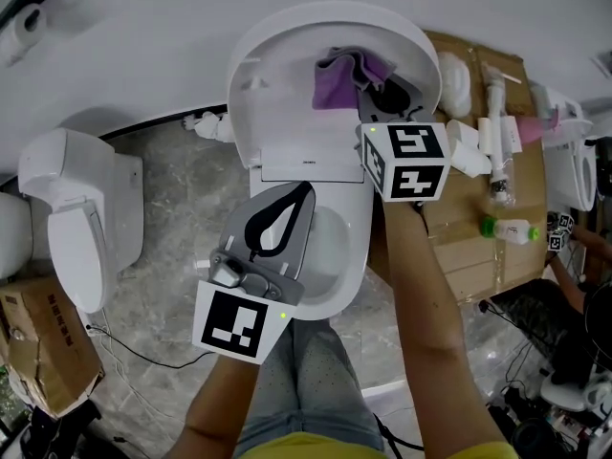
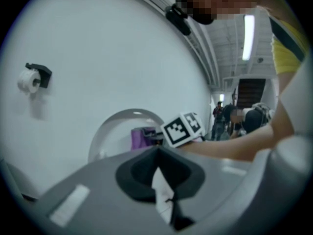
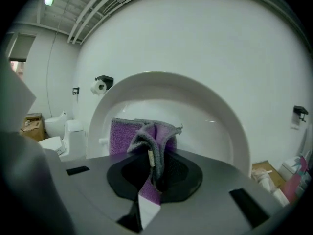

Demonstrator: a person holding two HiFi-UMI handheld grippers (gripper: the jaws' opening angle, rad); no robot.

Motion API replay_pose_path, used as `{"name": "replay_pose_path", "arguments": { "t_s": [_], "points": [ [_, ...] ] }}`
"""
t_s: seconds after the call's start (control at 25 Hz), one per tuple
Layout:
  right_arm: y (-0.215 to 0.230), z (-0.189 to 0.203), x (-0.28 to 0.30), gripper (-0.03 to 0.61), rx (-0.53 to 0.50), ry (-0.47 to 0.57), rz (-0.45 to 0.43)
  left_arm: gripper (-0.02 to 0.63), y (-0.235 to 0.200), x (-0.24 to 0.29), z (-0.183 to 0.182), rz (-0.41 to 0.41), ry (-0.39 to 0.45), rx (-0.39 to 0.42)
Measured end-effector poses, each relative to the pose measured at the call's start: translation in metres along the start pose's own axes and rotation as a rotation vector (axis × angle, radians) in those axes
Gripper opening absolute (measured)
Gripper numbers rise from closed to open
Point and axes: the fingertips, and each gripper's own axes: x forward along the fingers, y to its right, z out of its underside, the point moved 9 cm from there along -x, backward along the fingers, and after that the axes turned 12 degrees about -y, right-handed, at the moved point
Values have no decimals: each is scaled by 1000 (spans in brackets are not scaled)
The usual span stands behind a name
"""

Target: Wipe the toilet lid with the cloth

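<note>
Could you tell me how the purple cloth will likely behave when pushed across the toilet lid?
Probably floppy: the purple cloth bunches into folds where the right gripper pinches it. Its fuzzy pile may drag, not slip, on the smooth toilet lid.

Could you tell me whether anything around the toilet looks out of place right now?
Yes: right of the toilet, flattened cardboard is strewn with items lying on their sides, among them a green-capped bottle. The toilet itself looks sound; the right gripper holds the cloth bunched at the raised lid.
</note>
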Motion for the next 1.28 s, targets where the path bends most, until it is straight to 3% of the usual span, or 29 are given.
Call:
{"name": "replay_pose_path", "arguments": {
  "t_s": [0.48, 0.72, 0.92, 1.04, 1.28],
  "points": [
    [38, 29, -15, 49, 96, -12, 183, -3, 0, 31, 13, 43, -124, 27],
    [49, 40, -18, 49, 136, -3, 255, -3, 6, 45, 19, 80, -128, 45],
    [38, 40, -18, 49, 66, 17, 283, -3, 10, 43, 28, 93, -115, 27],
    [4, 44, -15, 49, -34, 27, 178, -3, 11, 37, 31, 91, -109, 29],
    [-93, 70, 33, 49, -174, 8, -230, -3, 4, 20, 49, 42, -130, 7]
  ]
}}
